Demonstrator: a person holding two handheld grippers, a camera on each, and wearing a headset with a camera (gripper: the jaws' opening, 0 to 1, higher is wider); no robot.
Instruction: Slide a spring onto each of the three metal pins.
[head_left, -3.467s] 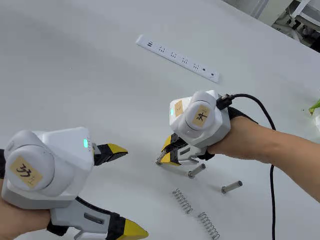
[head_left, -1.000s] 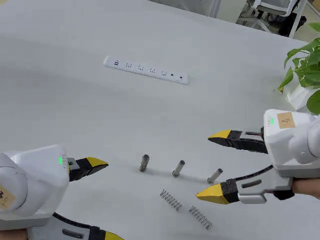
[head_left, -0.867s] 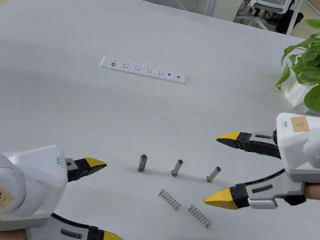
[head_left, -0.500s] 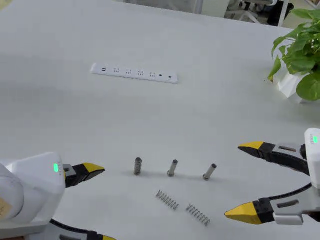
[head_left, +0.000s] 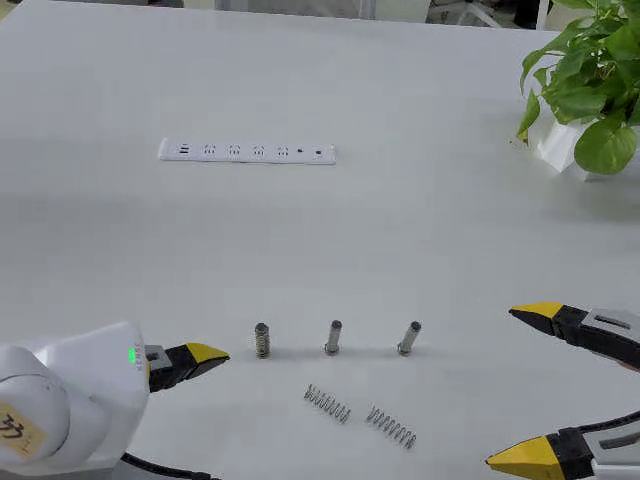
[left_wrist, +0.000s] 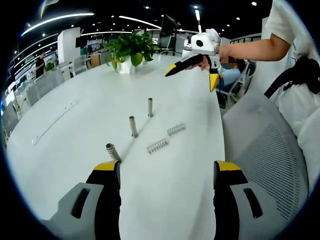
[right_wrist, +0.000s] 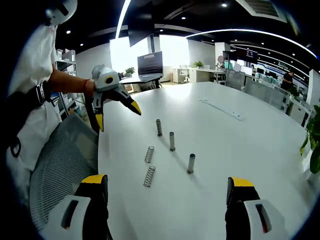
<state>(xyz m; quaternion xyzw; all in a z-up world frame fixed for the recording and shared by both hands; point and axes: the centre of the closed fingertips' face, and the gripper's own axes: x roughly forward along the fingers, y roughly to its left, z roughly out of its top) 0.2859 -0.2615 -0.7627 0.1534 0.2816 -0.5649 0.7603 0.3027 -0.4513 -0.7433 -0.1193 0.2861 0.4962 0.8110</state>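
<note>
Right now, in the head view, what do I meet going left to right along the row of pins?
left gripper → pin with a spring on it → middle bare pin → right bare pin → right gripper

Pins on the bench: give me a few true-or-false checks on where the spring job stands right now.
1. The leftmost pin in the head view already wears a fitted spring. True.
2. The other two pins lie flat on the table. False: both stand upright and bare.
3. Two loose springs lie on the table in front of the pins. True.
4. The right gripper holds a spring. False: it is open and empty.
5. The left gripper is open. True.
</note>
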